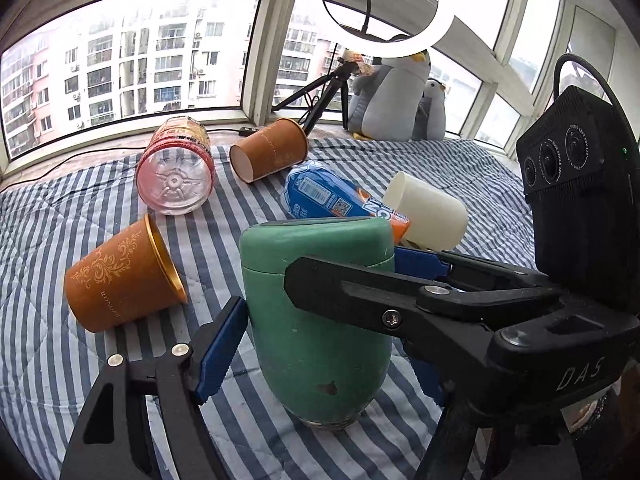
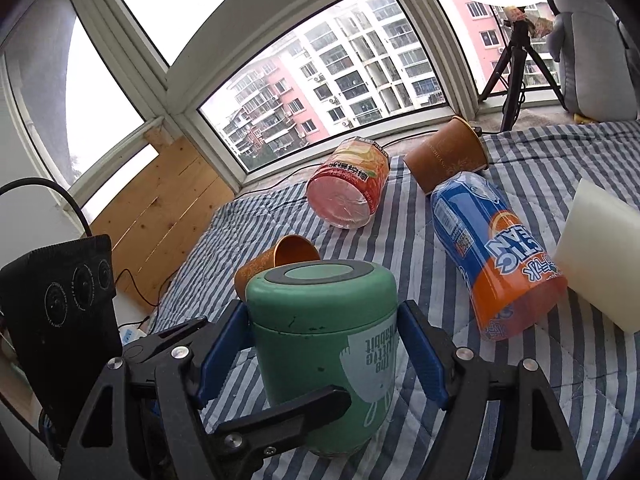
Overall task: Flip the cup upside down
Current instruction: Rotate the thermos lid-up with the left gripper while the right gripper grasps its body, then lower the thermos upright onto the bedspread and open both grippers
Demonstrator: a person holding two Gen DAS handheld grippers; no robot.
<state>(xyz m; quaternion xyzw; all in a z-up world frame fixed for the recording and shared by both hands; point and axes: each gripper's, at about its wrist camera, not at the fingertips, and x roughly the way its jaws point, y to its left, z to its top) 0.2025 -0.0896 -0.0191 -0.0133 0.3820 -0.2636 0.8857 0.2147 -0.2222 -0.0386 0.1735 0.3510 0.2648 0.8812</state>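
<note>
Left wrist view: green cup [image 1: 320,320] stands on the striped bed [image 1: 48,360], long axis near vertical, printed text inverted so it looks flipped. Our left gripper [image 1: 320,344] straddles it; blue fingers [image 1: 222,350] sit just beside the wall, contact unclear.

Right wrist view: right gripper [image 2: 320,356] brackets the same cup [image 2: 324,344] at mid-height, fingers [image 2: 222,356] narrow, apparently touching both sides. Both hands equally near.
</note>
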